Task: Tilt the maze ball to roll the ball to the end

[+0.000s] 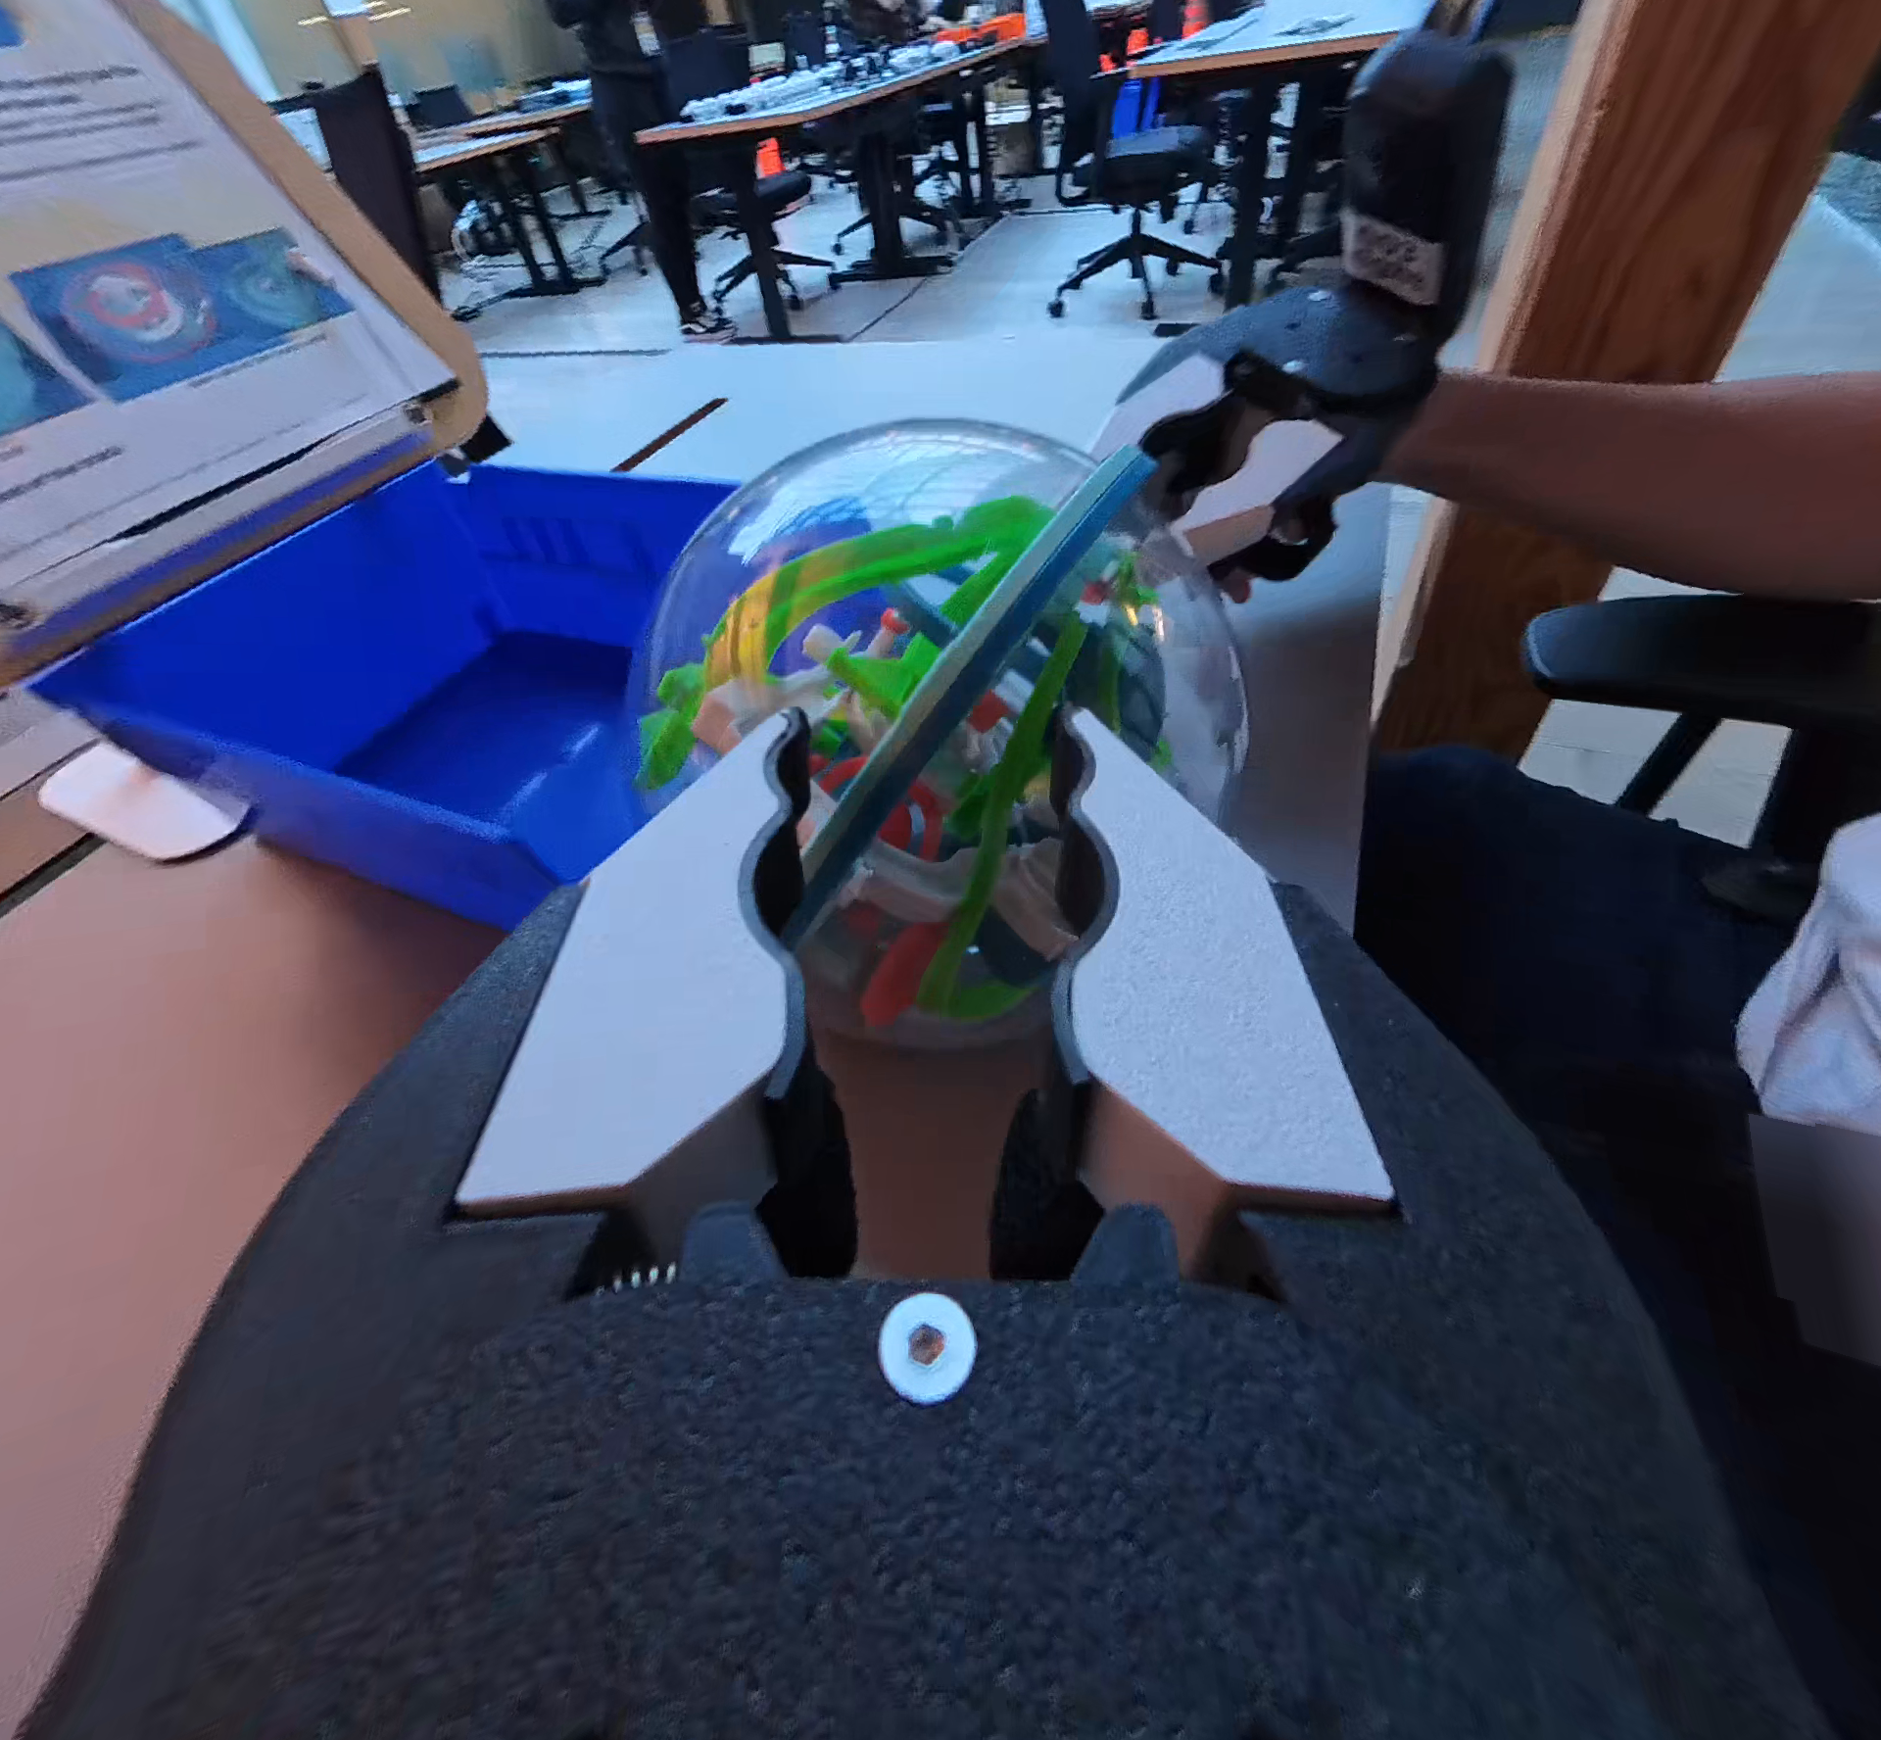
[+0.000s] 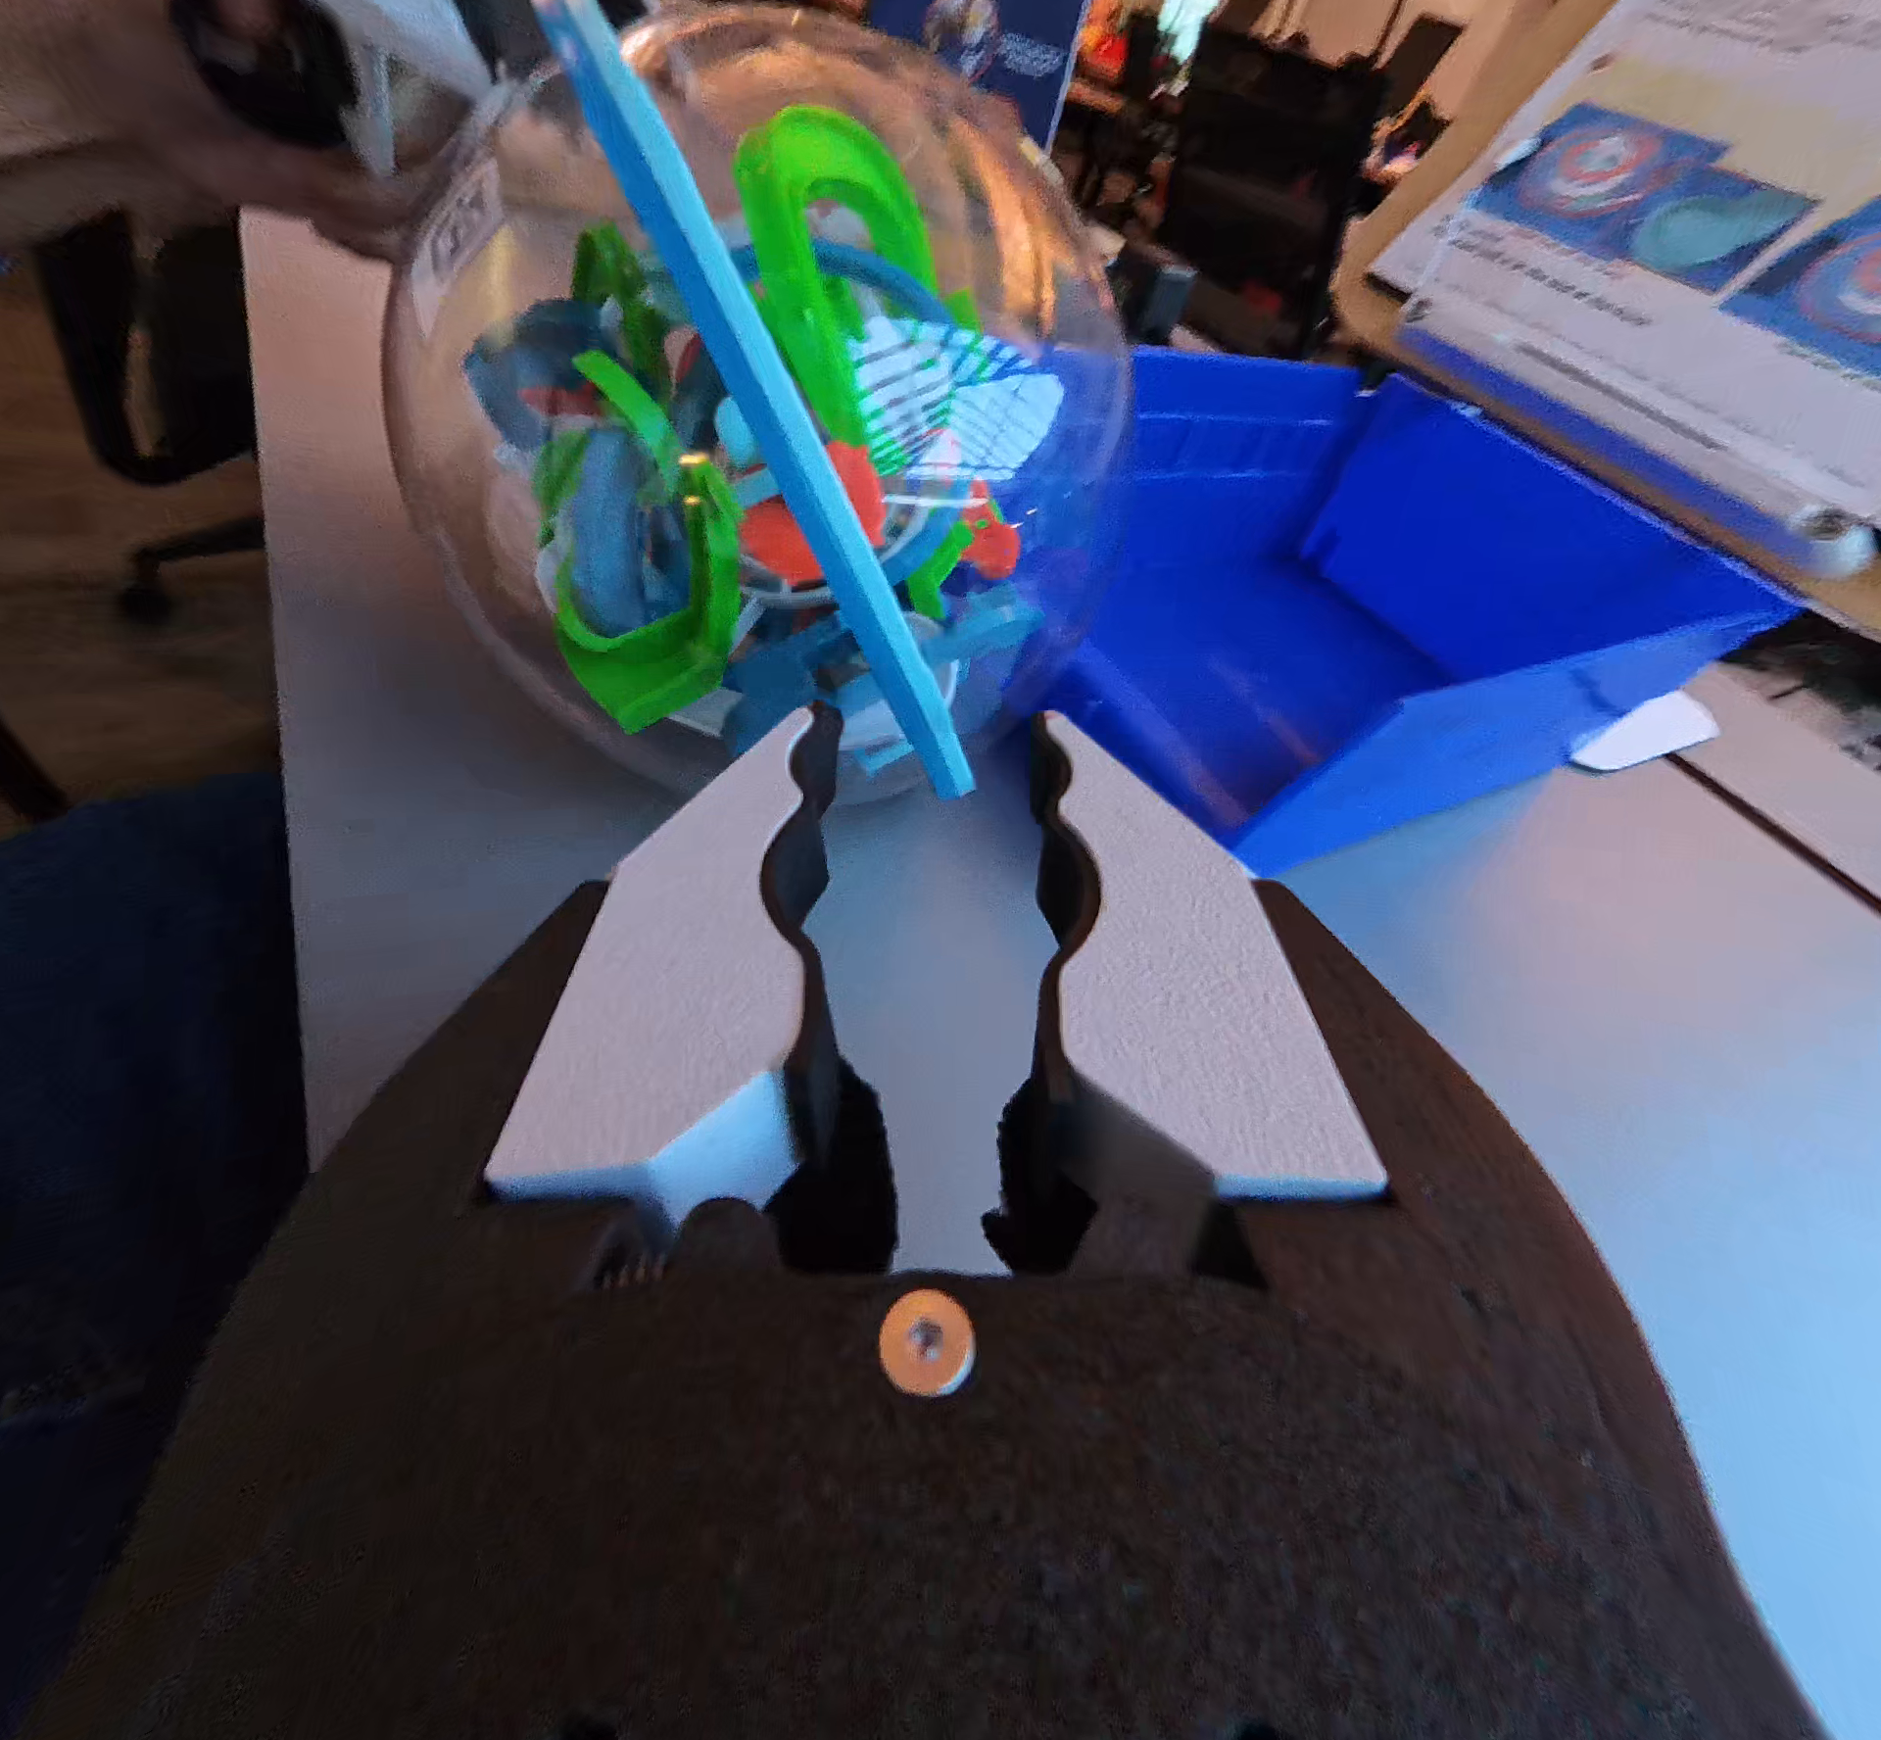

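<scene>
Blurring right tongs (image 2: 926, 755), maze ball (image 2: 753, 388) beyond.

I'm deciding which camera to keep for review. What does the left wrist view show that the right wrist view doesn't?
Only the left wrist view shows the right tool from outside at the maze ball's far side, the forearm behind it, a wooden post, and people standing among desks. Only the right wrist view shows a blue banner behind. Both share the ball, its blue ring, the open blue bin and the poster board.

Maze ball (image 1: 916, 673) between both grippers — open bin (image 1: 428, 673) to its left, on the table (image 1: 153, 1030)
</scene>
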The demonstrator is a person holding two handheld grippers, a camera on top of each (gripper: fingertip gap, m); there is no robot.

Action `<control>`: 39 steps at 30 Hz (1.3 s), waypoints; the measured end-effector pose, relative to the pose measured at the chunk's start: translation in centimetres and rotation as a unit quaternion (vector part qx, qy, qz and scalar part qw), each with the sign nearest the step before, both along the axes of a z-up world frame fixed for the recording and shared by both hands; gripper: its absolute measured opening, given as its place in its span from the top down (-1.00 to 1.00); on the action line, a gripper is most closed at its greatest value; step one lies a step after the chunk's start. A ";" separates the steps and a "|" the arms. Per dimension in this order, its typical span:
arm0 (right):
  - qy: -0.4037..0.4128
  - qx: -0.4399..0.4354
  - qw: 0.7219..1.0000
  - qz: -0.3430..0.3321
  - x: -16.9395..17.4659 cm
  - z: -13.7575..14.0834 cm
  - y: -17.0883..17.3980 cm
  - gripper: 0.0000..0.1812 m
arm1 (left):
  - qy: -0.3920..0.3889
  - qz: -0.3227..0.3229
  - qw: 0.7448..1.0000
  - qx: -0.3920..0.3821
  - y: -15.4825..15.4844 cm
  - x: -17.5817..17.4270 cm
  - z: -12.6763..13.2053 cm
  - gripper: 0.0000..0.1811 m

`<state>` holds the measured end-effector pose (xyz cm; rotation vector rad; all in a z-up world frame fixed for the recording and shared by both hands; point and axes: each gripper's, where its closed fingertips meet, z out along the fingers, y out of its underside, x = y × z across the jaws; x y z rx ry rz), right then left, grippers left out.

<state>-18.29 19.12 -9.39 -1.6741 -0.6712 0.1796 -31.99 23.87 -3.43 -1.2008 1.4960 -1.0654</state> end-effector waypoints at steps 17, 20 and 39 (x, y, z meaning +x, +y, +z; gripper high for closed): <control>0.170 -0.175 0.968 0.062 1.1 -2.2 0.7 0.61 | -0.068 0.049 0.982 -0.168 3.4 -3.6 -1.1 0.88; 0.161 -0.229 0.952 0.123 -0.9 -3.9 0.1 0.44 | -0.099 0.064 0.962 -0.246 6.0 -5.5 -2.0 0.90; 0.214 -0.242 0.927 0.189 -8.3 -3.0 3.7 0.40 | -0.144 0.042 0.936 -0.320 8.4 -7.8 -2.6 0.91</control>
